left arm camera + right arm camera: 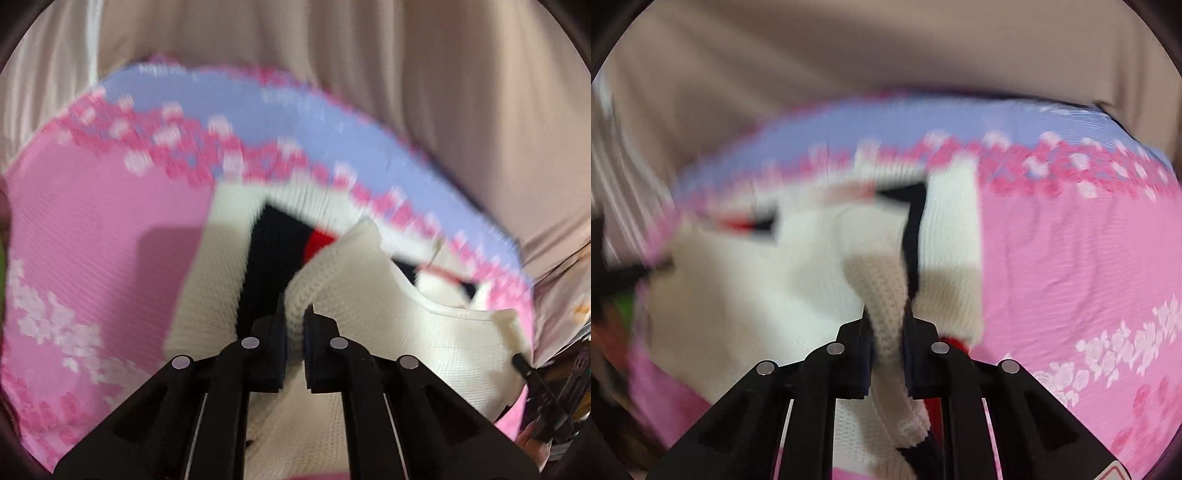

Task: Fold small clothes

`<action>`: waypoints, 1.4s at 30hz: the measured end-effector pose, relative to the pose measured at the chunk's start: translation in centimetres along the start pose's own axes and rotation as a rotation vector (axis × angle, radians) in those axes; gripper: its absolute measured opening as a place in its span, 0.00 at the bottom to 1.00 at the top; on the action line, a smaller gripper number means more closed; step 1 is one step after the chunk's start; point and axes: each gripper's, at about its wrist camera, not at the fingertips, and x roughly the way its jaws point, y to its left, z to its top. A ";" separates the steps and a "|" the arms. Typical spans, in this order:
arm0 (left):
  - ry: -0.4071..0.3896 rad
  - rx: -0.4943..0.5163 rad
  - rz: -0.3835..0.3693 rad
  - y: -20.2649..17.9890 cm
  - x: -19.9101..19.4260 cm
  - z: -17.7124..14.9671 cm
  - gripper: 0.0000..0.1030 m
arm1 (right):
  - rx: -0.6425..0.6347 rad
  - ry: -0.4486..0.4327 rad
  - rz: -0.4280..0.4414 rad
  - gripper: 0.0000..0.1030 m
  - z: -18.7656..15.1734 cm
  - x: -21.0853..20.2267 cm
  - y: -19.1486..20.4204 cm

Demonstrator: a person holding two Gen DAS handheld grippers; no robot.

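Cream-white knitted sweater with black and red patches, partly lifted off a pink and lavender floral bedspread.

The cream-white knitted sweater [388, 295] [746, 295] lies across the middle of the pink and lavender floral bedspread [92, 229] [1071, 266], its ribbed hem close to the lavender band along the far edge. Black and red panels show where the front opens. Two thick ribbed folds rise off the body, bunched and tilted; the rest lies rumpled. Motion blur hides finer detail.
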 end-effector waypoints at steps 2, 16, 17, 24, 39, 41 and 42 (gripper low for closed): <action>-0.057 -0.001 0.017 0.0 -1.6 2.1 0.06 | 0.037 -0.067 0.054 0.11 2.5 -2.0 -0.5; 0.043 0.008 0.199 1.4 10.2 6.5 0.11 | 0.218 0.033 -0.052 0.17 8.2 10.7 -4.9; 0.031 0.024 0.200 1.1 9.2 6.2 0.13 | 0.199 0.004 -0.052 0.18 7.8 9.2 -4.4; 0.004 0.075 0.225 -0.3 4.4 1.2 0.38 | 0.055 0.089 -0.128 0.18 1.9 7.6 -0.6; 0.090 0.069 0.300 1.8 3.9 -5.5 0.30 | 0.065 0.110 -0.141 0.07 -2.8 4.6 -2.1; 0.104 0.051 0.297 2.2 4.1 -5.6 0.30 | 0.070 0.082 -0.164 0.07 -2.8 3.4 -3.0; 0.116 0.044 0.292 2.5 4.4 -5.7 0.30 | 0.072 0.108 -0.174 0.07 -3.2 3.9 -3.7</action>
